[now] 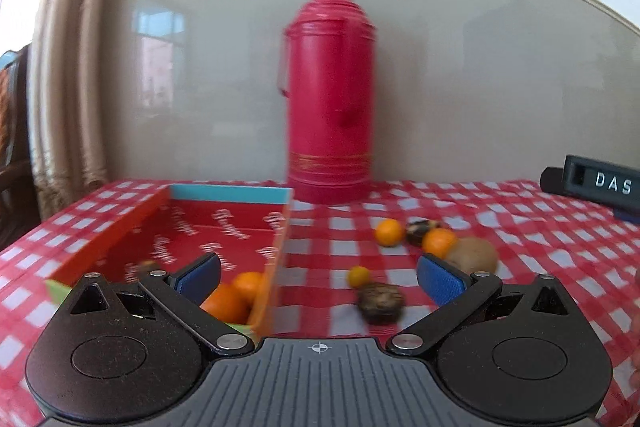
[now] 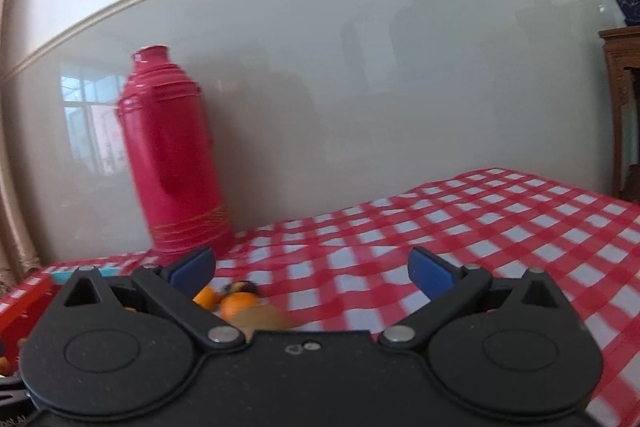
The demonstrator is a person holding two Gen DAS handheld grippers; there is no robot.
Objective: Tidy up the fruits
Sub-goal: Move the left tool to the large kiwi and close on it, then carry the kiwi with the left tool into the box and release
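A: What is taking up most of the view?

B: The counter point(image 1: 520, 219), lying under a red and white checked cloth, with a tall red flask point(image 1: 330, 91) standing upright at its far edge against the wall.

A: And the box?

B: A red box point(image 1: 224, 227) with a blue far wall is sitting on the left part of the counter, just in front of the flask and to its left. Two oranges point(image 1: 236, 295) are lying in its near right corner, touching each other.

A: Where is the rest of the fruit sitting?

B: On the cloth to the right of the box. A brown kiwi point(image 1: 476, 253) is resting against an orange point(image 1: 438, 241), another orange point(image 1: 389, 231) is lying just to the left, and a dark fruit point(image 1: 420, 229) between them is too blurred to name. Nearer, a dark lumpy fruit point(image 1: 380, 301), possibly a dried one, is sitting beside a small yellow fruit point(image 1: 359, 275).

A: What are the claws doing?

B: The left claw point(image 1: 318, 273) is hanging spread wide, gripping nothing, over the box's right wall. The right claw point(image 2: 312, 267) is also standing spread wide and empty above the cloth, with the kiwi low at its left side.
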